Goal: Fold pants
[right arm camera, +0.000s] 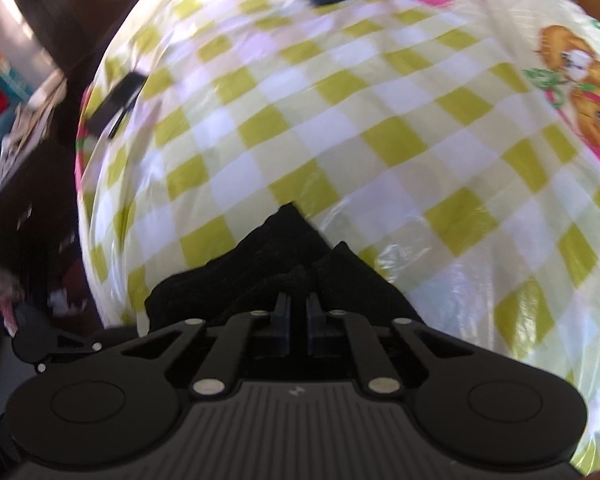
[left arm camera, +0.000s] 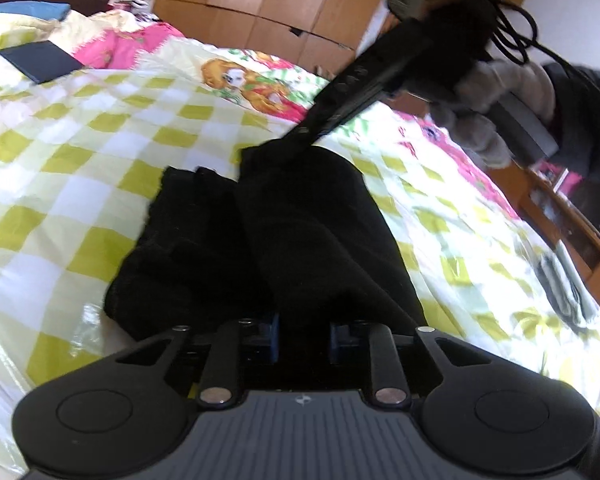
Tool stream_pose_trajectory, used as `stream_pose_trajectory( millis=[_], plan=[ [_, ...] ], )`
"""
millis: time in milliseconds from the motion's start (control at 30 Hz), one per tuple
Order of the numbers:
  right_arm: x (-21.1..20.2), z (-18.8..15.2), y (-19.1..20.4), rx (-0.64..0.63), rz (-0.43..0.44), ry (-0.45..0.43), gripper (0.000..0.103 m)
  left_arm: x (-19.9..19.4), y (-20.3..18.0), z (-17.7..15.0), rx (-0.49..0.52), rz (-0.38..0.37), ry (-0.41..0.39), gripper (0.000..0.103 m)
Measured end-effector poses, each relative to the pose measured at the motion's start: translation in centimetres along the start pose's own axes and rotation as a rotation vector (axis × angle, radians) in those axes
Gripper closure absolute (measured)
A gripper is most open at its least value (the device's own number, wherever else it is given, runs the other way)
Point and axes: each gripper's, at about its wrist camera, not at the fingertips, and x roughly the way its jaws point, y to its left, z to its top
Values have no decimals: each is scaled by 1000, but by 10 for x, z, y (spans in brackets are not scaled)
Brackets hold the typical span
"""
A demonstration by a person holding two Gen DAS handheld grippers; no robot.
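Bedroom with wooden wardrobe (left arm camera: 260,4); checked yellow-green bedspread (left arm camera: 100,128) under black pants (left arm camera: 284,232); left hand-held gripper (left arm camera: 304,330) and right hand-held gripper (right arm camera: 298,312) both clamped on the pants.

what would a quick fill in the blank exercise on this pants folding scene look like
1. The pants are ____ in colour.
2. They lie on a bedcover checked in white and ____.
3. The left gripper and the right gripper are each shut on the ____.
4. The flat dark item on the far part of the bedcover lies ____ from the pants.

Missing words: black; yellow-green; pants; apart
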Motion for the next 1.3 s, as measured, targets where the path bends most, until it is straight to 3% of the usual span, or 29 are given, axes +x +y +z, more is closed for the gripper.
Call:
stream_pose_trajectory(
  millis=[200,367,500,567,667,733,867,933,1000,1100,1200,1233,1300],
  plan=[
    [8,-7,-10,51,-17,-15,95,1,-9,-1,17,58,-10,70],
    [7,-8,-7,2,-41,-36,84,13,-29,-12,141,124,-11,56],
    [4,-5,-16,-27,-47,-50,54,19,-32,-6,165,146,-45,56],
    [7,-1,-25,-17,-32,-48,53,22,-31,-3,164,148,-57,56],
    [19,4,-29,-30,57,-1,53,24,-31,-3,167,149,-61,58],
    [31,5,-24,-101,43,65,53,25,-30,-2,163,146,-61,58],
    [33,12,-42,-91,41,40,52,30,-29,-2,169,157,-60,56],
    [30,11,-47,-88,66,22,44,31,-31,-3,182,160,-62,54],
    [38,8,-50,-99,108,58,38,33,-32,-3,194,162,-60,49],
    [45,2,-53,-52,161,64,41,37,-33,-3,203,170,-56,48],
    [39,-6,-47,-9,162,80,73,35,-25,3,142,141,-41,58],
    [33,-8,-40,-20,149,82,79,32,-22,6,119,120,-40,64],
    [14,-10,-28,-12,175,59,84,21,-16,11,71,82,-48,67]
  ],
)
